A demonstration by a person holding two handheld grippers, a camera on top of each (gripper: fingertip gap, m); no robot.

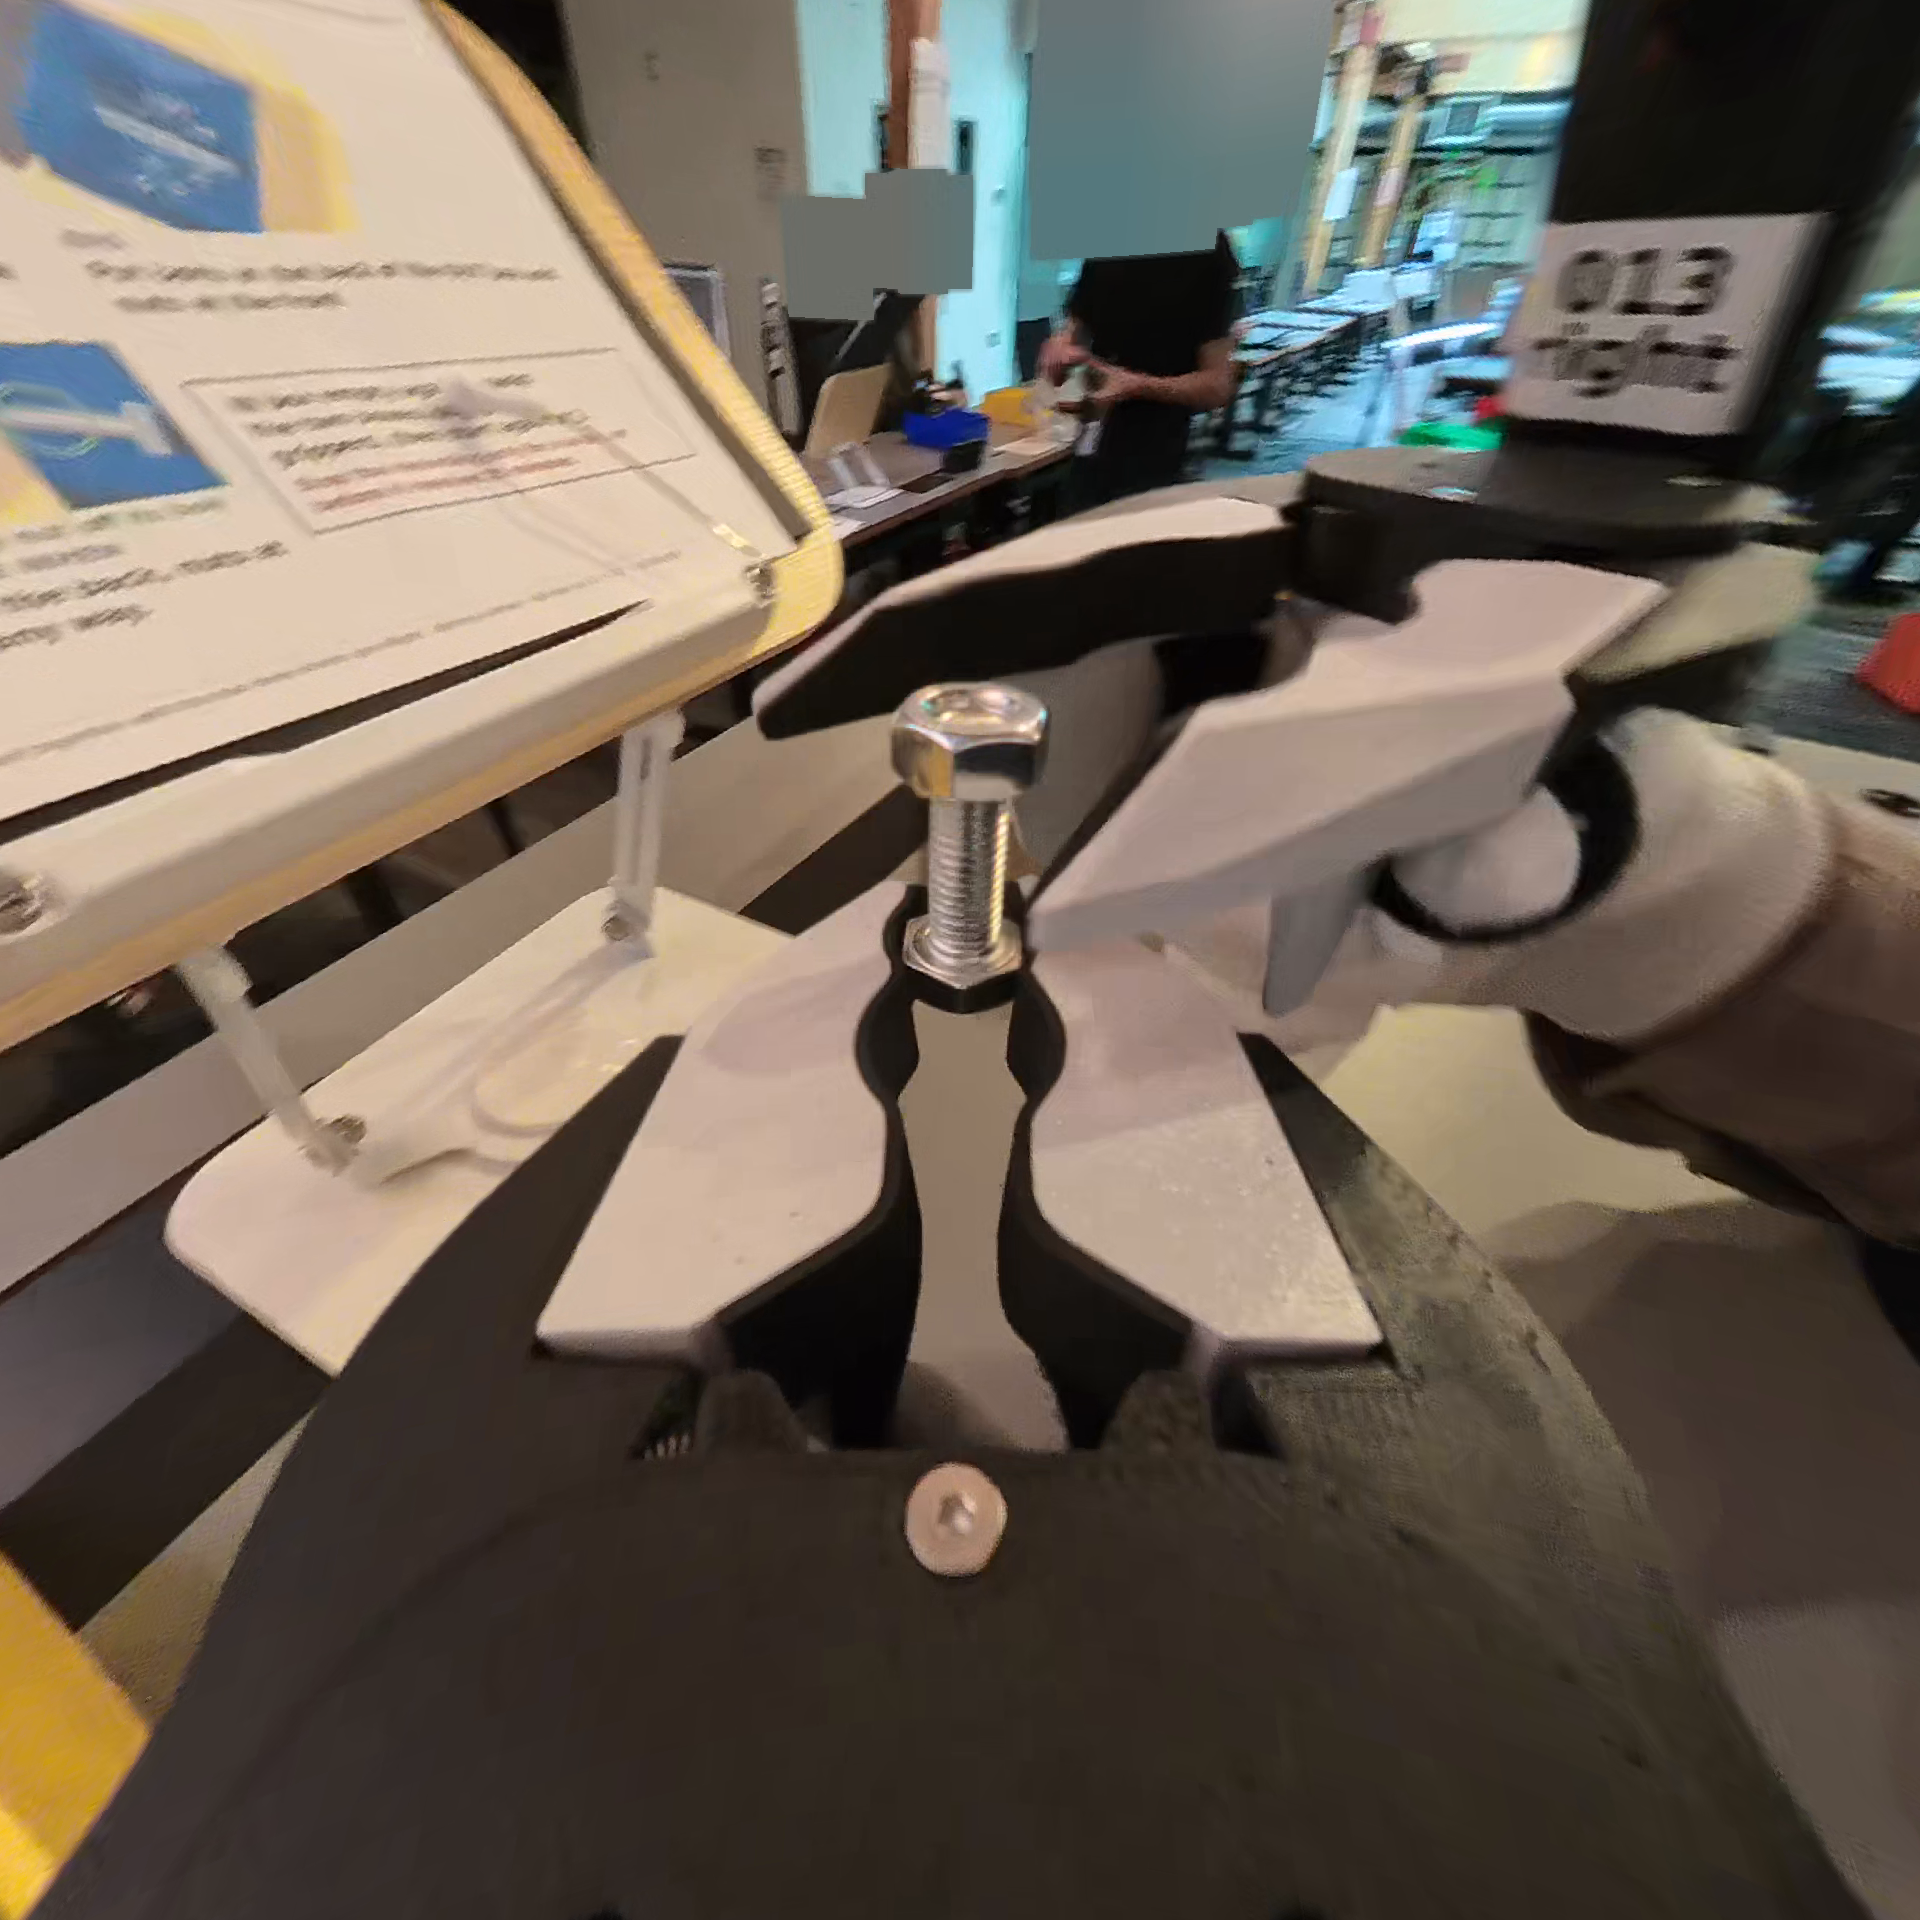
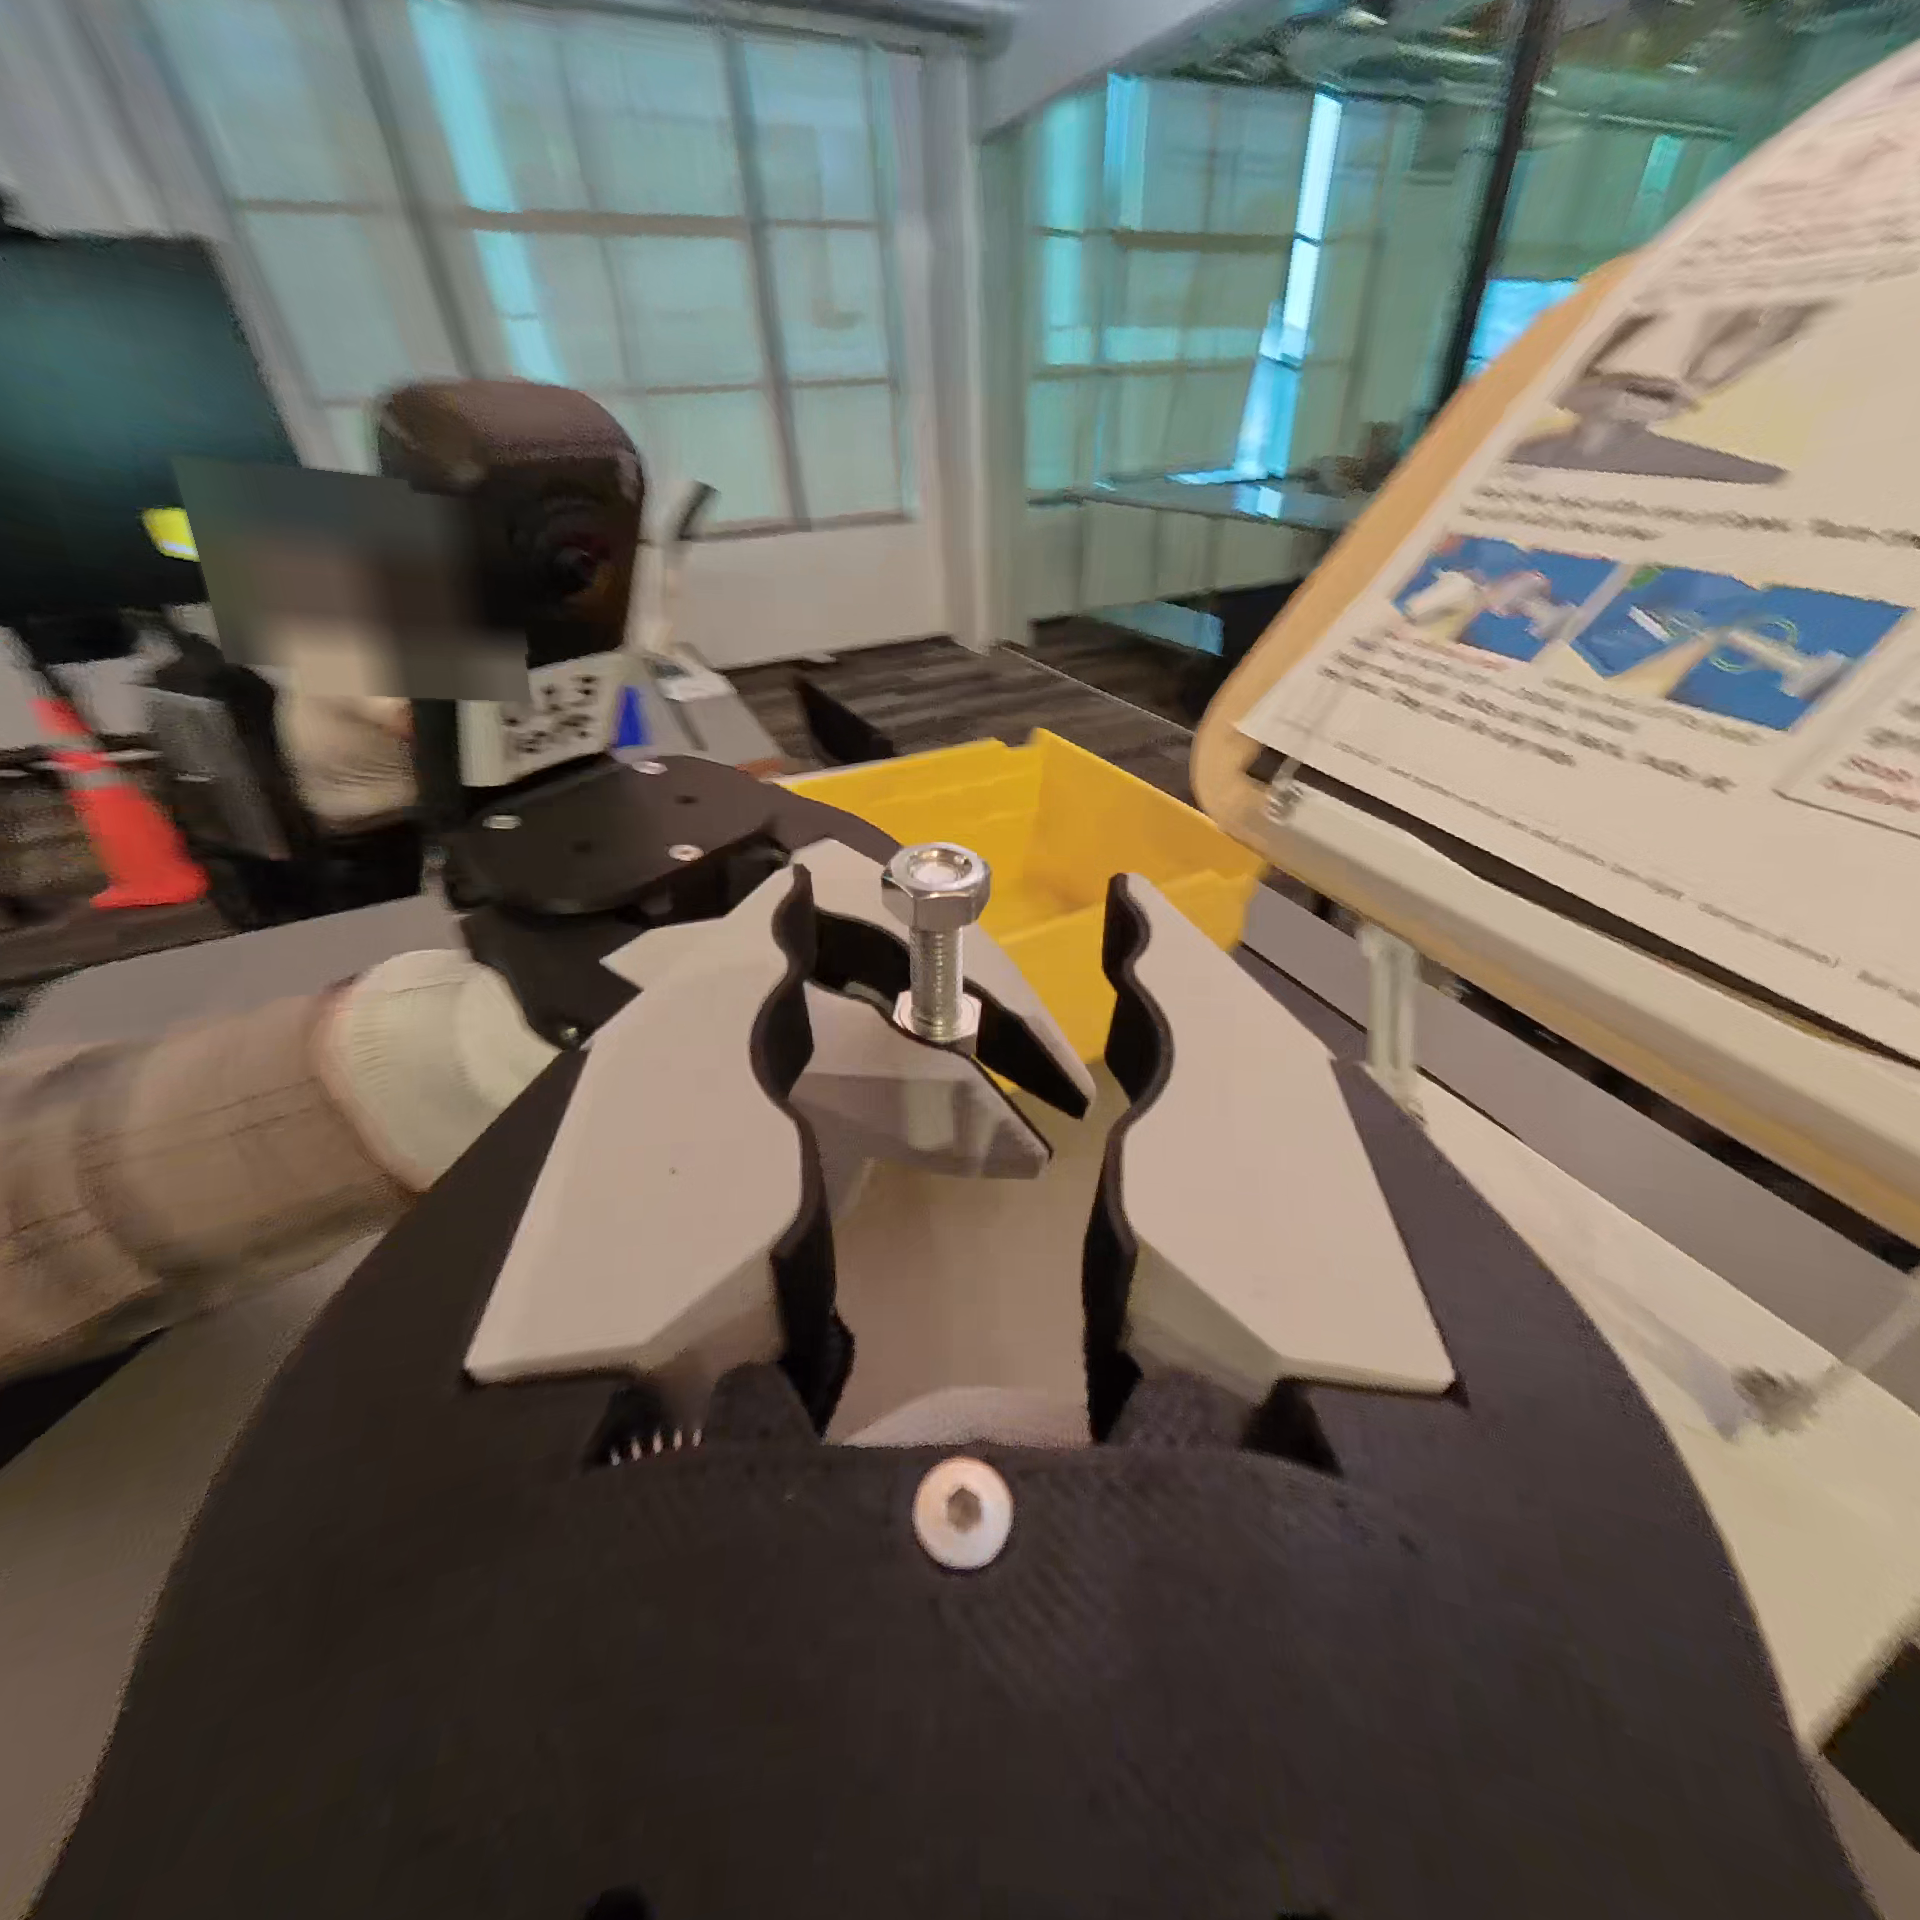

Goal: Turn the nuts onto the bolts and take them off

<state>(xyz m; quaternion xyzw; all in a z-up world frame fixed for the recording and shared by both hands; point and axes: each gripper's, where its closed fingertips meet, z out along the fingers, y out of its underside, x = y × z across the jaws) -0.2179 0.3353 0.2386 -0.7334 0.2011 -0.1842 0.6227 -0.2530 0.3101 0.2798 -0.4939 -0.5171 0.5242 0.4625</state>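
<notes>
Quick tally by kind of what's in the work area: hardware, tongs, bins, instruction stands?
Bolt: 1
Nut: 1, held by the left tongs
Tongs: 2, the right tongs open around the bolt
Yellow bin: 1
Instruction stand: 1
Total: 6

1 bolt (image 1: 968, 831), 1 nut (image 1: 958, 954) on it, 2 grippers (image 1: 956, 997) (image 2: 951, 997), 1 yellow bin (image 2: 1049, 831), 1 instruction board (image 1: 343, 436), 1 cone (image 2: 120, 810).
</notes>
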